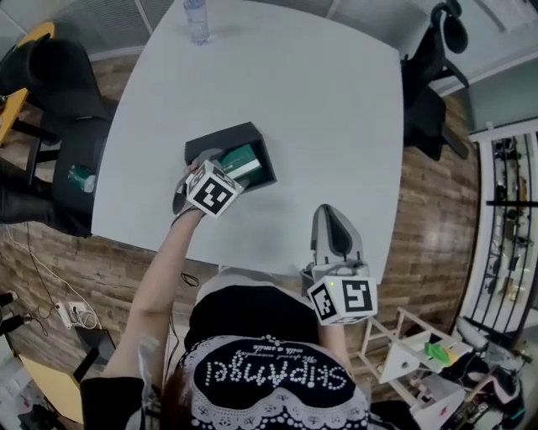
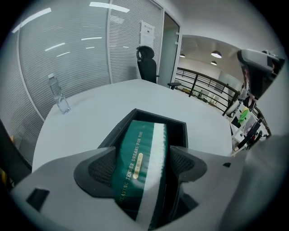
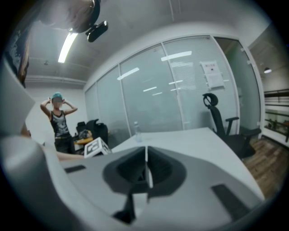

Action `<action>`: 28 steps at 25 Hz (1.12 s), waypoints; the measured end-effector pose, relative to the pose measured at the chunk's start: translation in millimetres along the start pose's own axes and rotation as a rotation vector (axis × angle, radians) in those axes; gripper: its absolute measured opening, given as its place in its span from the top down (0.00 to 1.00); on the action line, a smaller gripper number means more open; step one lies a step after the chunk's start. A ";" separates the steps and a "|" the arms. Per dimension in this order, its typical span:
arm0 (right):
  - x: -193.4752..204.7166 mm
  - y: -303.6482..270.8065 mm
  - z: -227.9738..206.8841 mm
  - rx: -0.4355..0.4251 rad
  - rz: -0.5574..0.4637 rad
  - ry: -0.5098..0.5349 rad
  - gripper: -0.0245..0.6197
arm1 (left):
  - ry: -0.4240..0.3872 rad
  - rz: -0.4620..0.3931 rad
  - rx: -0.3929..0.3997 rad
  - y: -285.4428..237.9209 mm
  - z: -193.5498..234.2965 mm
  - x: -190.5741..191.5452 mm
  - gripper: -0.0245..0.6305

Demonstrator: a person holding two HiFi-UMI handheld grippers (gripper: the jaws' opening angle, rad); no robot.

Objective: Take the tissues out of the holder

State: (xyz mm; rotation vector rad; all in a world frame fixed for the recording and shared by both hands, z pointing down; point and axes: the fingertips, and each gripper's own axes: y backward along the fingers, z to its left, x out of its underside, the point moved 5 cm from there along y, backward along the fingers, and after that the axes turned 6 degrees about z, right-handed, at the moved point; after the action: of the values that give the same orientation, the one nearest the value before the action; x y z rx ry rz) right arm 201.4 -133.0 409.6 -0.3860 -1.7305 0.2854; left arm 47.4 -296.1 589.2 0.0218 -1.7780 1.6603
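A black open holder [image 1: 220, 138] sits near the table's middle, and a green and white tissue pack [image 1: 245, 162] lies in it. My left gripper [image 1: 220, 170] reaches into the holder's near end. In the left gripper view, the tissue pack [image 2: 137, 158] runs lengthways between the two pads and its near end rises out of the holder [image 2: 180, 128]. The left gripper [image 2: 140, 166] is shut on the pack. My right gripper [image 1: 330, 212] rests at the table's near edge, well right of the holder. In its own view the right gripper [image 3: 146, 169] is shut with nothing held.
A water bottle [image 1: 197, 20] stands at the white table's [image 1: 319, 109] far edge. Black office chairs stand at the far right [image 1: 433, 76] and at the left [image 1: 59, 84]. A white rack [image 1: 420, 353] is at lower right. A person [image 3: 58, 119] stands in the background.
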 end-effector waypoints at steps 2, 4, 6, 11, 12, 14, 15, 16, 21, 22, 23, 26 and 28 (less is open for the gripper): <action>-0.4 -1.2 1.3 -0.003 -0.001 0.001 0.91 | -0.006 0.018 -0.022 -2.5 2.2 2.0 0.39; -0.3 -2.3 2.2 -0.005 0.000 0.002 0.91 | -0.009 0.031 -0.035 -4.0 1.6 2.7 0.40; -0.6 -3.3 2.9 -0.007 0.002 0.003 0.91 | -0.010 0.048 -0.033 -5.6 0.5 1.6 0.40; -0.9 -5.5 5.6 -0.012 0.009 0.007 0.91 | -0.011 0.074 -0.033 -6.6 0.2 -0.7 0.40; -0.8 -5.5 6.2 -0.012 0.009 0.007 0.91 | -0.015 0.071 -0.040 -6.5 -0.3 -0.5 0.41; -0.8 -5.3 7.0 -0.013 0.007 0.007 0.91 | -0.020 0.064 -0.050 -6.3 -0.9 -0.2 0.42; -0.8 -5.5 7.0 -0.013 0.007 0.008 0.91 | -0.023 0.062 -0.054 -6.6 -1.0 -0.4 0.42; -0.6 -5.8 6.6 -0.013 0.006 0.008 0.91 | -0.025 0.061 -0.057 -7.1 -1.2 -0.7 0.42; 0.6 -6.4 6.5 -0.021 -0.003 0.008 0.91 | -0.030 0.047 -0.075 -7.6 -1.5 -2.5 0.43; 1.9 -6.0 7.1 -0.025 -0.003 0.007 0.91 | -0.029 0.046 -0.075 -7.8 -2.2 -1.8 0.43; 3.3 -6.2 7.6 -0.028 -0.002 0.005 0.91 | -0.028 0.045 -0.074 -8.6 -2.8 -0.9 0.43; 4.9 -7.8 9.6 -0.034 -0.007 -0.002 0.91 | -0.027 0.046 -0.065 -11.9 -3.2 0.4 0.43; 4.4 -8.8 13.4 -0.037 -0.013 -0.001 0.91 | -0.027 0.044 -0.058 -12.8 -2.7 1.3 0.43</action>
State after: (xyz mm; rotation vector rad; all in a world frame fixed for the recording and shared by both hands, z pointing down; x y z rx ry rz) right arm 186.6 -138.9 414.4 -0.4016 -1.7410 0.2447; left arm 53.5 -295.4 600.8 -0.0213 -1.8583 1.6454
